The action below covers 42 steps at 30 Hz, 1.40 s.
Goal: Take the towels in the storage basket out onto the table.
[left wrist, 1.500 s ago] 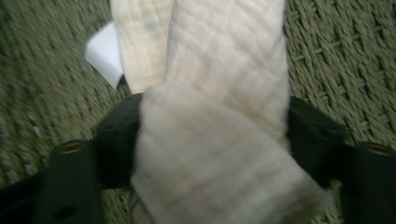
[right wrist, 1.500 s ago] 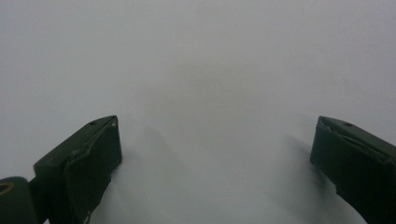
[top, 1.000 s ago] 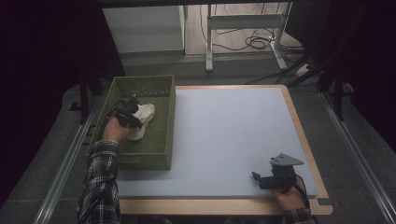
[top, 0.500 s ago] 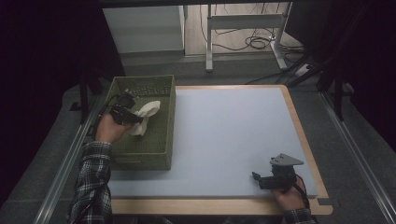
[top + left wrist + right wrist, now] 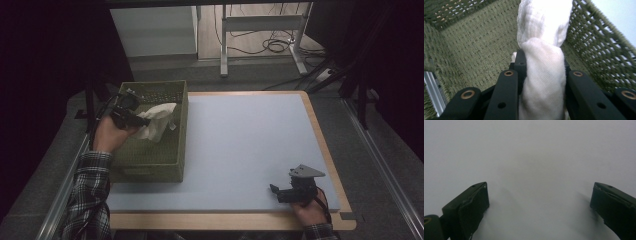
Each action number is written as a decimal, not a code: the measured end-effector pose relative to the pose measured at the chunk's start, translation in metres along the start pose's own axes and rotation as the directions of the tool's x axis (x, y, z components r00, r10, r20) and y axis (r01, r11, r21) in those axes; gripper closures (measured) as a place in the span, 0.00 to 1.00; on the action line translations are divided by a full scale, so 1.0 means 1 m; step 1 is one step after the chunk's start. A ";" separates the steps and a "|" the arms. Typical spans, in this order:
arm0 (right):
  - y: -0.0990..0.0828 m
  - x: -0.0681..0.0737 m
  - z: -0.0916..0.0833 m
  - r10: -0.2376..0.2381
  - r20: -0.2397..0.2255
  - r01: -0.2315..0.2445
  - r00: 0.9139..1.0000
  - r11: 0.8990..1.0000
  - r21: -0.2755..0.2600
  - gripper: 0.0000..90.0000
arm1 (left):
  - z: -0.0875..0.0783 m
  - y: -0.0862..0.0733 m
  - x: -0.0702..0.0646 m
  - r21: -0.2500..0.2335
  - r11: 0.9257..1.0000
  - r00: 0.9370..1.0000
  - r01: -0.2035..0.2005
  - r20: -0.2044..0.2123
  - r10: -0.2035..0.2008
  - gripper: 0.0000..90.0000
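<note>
While your right gripper (image 5: 283,192) rests wide apart right of the basket (image 5: 150,159) on bare mat (image 5: 250,145), your left gripper (image 5: 131,116), clamping the white cloth (image 5: 156,120), has risen over the basket's inside.

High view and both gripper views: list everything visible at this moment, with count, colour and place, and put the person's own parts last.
Woven basket: one, olive green, left edge of the table.
White cloth: one, bunched, over the basket, clamped in the left gripper.
Table with pale blue mat and wooden rim: one, centre.
Grey desk legs with black cables: on the floor beyond the table.
Left gripper: one, black, inside the basket, shut on the cloth.
Right gripper: one, black, open, low over the mat at the near right corner.
Plaid sleeve: one, left forearm, bottom left.
</note>
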State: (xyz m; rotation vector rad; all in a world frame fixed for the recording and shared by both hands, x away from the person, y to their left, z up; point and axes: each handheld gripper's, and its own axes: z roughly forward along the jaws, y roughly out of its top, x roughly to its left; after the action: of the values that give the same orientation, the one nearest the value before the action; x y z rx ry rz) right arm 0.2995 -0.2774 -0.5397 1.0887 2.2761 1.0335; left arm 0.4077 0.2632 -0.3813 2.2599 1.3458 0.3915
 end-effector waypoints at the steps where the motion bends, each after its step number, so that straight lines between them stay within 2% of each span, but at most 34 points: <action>1: 0.000 0.000 0.000 0.000 0.000 0.000 1.000 1.000 0.000 0.02 | 0.000 0.000 0.000 0.000 1.000 1.000 0.000 0.000 0.000 0.80; 9: 0.000 0.000 0.000 0.000 0.000 0.000 1.000 1.000 0.000 0.02 | -0.020 0.004 -0.003 -0.025 1.000 1.000 -0.006 -0.003 0.006 0.80; 12: 0.000 0.000 0.000 0.000 0.000 0.000 1.000 1.000 0.000 0.02 | -0.031 0.009 -0.006 -0.054 0.998 1.000 -0.011 0.007 0.012 0.80; 17: 0.000 0.000 0.000 0.000 0.000 0.000 1.000 1.000 0.000 0.02 | -0.039 0.015 -0.011 -0.072 0.997 1.000 -0.022 0.009 0.023 0.80; 22: 0.000 0.000 0.000 0.001 0.000 -0.001 1.000 1.000 -0.001 0.02 | -0.050 0.023 -0.018 -0.103 0.994 0.999 -0.042 0.008 0.043 0.80; 24: 0.000 0.000 0.000 0.000 0.000 0.000 1.000 1.000 0.000 0.02 | -0.053 0.026 -0.020 -0.115 0.992 0.999 -0.044 0.019 0.046 0.80; 34: 0.000 0.000 0.000 0.000 -0.001 0.000 1.000 1.000 -0.001 0.02 | -0.066 0.039 -0.030 -0.166 0.984 0.998 -0.057 0.017 0.061 0.80; 42: 0.000 0.000 0.000 0.000 -0.001 0.000 1.000 1.000 0.001 0.02 | -0.073 0.054 -0.047 -0.205 0.975 0.995 -0.080 0.038 0.090 0.80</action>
State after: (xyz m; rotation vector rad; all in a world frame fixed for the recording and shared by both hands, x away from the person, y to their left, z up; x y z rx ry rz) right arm 0.2994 -0.2775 -0.5396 1.0883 2.2785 1.0330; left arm 0.3911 0.2190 -0.2909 2.1478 1.1335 0.4796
